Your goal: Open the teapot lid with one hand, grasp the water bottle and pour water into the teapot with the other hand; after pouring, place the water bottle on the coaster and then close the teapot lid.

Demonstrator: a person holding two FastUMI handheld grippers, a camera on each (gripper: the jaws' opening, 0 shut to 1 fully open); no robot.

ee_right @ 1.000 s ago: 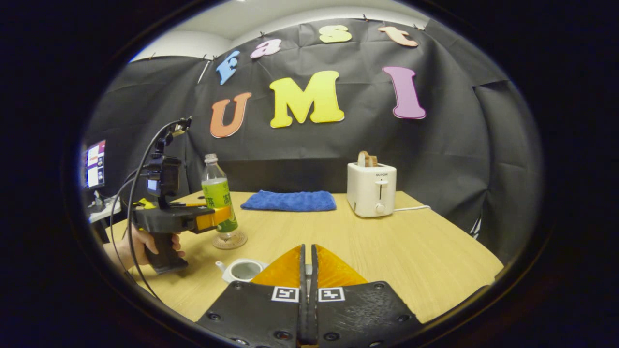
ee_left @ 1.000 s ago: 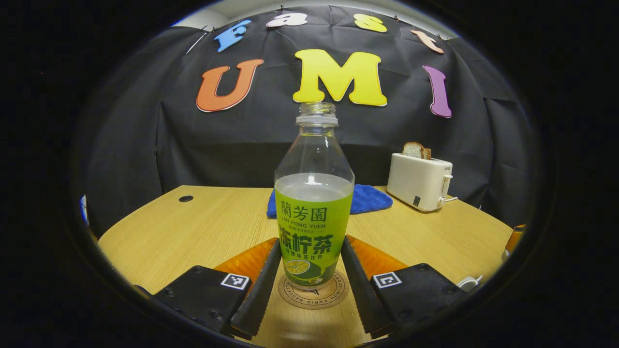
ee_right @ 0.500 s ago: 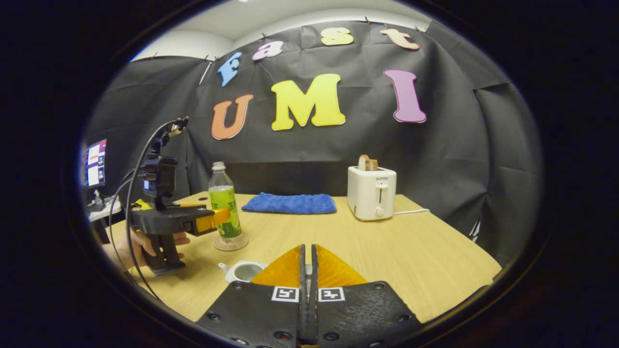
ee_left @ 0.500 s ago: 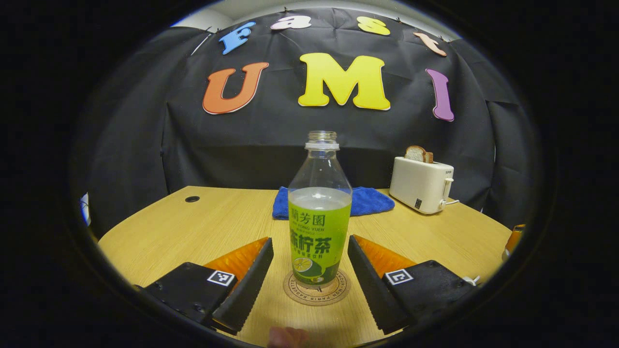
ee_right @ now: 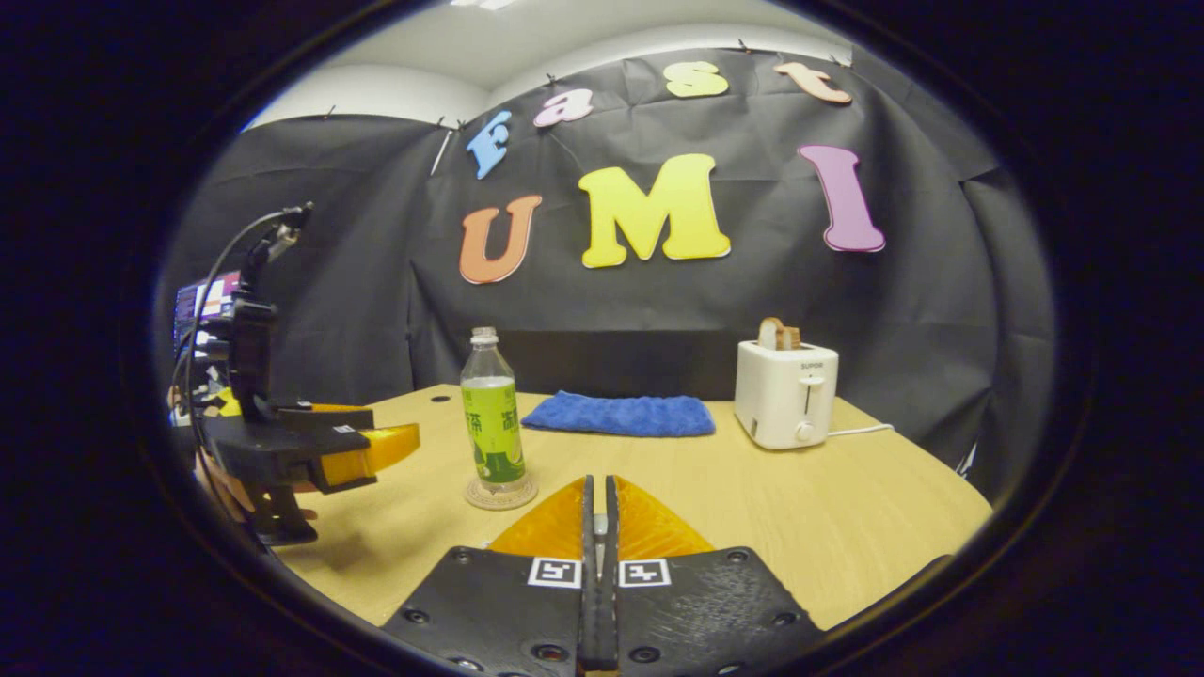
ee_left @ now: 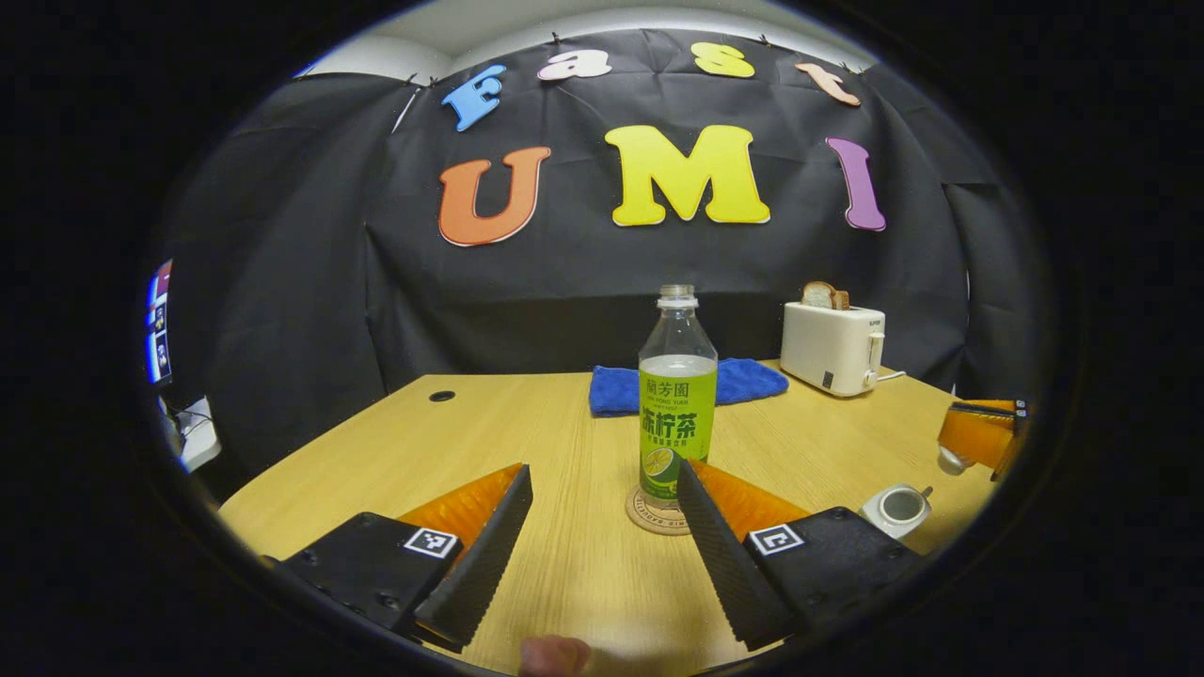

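A staged recording booth, not a real kitchen — black cloth [ee_right: 329, 282] is pinned up as the wall; a bare wooden table [ee_right: 800, 498] carries a toaster [ee_right: 785, 393] with bread and a blue towel [ee_right: 619, 415]; a lit computer screen [ee_left: 156, 322] glows at the side.

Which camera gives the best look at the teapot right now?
The left gripper view: the teapot sits lidless on the table, near the right gripper, with its open mouth facing up. In the right gripper view I cannot make it out.
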